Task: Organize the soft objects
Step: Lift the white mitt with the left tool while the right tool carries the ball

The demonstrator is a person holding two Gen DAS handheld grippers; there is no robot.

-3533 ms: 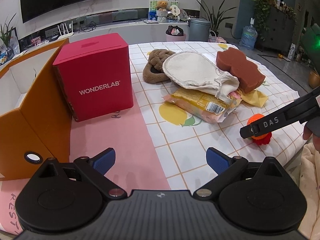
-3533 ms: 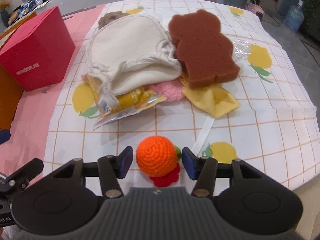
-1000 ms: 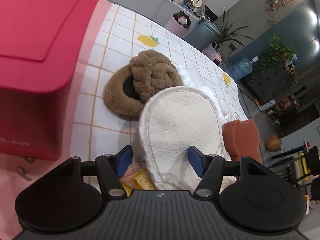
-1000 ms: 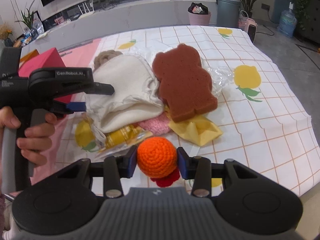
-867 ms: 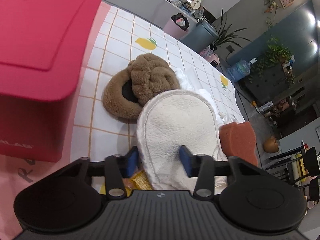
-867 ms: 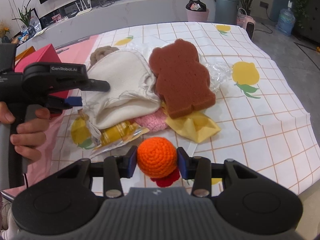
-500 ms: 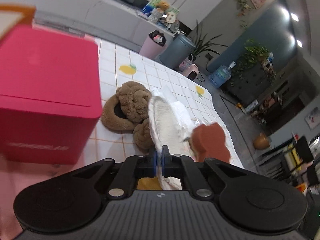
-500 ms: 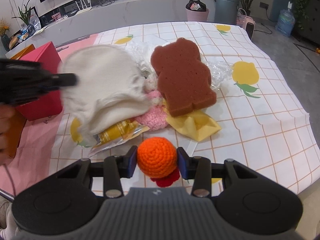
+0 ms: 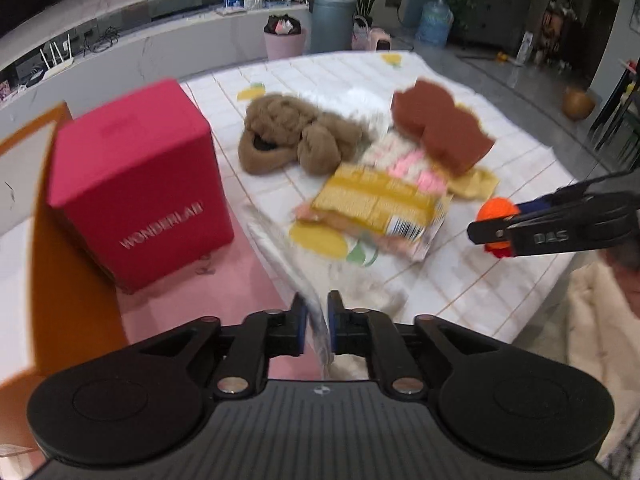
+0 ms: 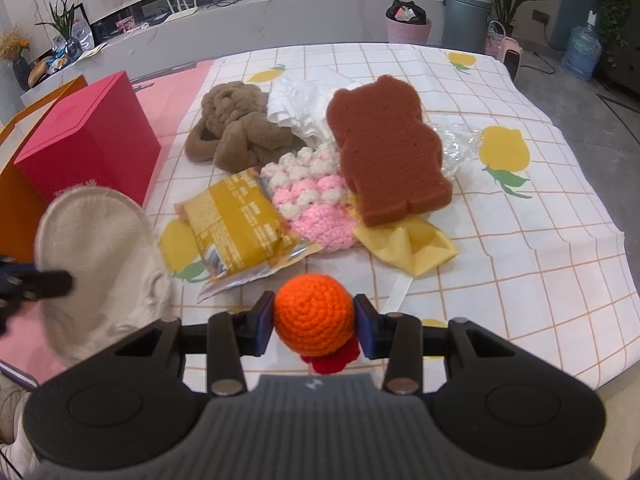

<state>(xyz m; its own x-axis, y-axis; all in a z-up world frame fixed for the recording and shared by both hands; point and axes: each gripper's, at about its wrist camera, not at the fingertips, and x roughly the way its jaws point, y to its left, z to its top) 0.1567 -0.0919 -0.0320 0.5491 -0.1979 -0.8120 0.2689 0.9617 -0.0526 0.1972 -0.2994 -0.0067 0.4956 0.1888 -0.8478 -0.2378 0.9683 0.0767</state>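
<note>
Cream mitt (image 10: 100, 264) hangs pinched in the left gripper (image 9: 316, 326), whose jaws are opening; right gripper (image 10: 314, 322) clamps the orange ball (image 10: 314, 314); pile (image 10: 384, 152) at twelve o'clock remains unsorted.

"WONDERLAB" on red box (image 9: 136, 184)

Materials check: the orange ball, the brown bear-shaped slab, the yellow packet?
Orange ball: crocheted yarn, judging by its spiral stitch rows; matte.
Bear-shaped slab: likely foam sponge; porous, matte, cleanly cut edges.
Yellow packet: probably plastic film; printed, with a shiny crinkled sealed edge.
</note>
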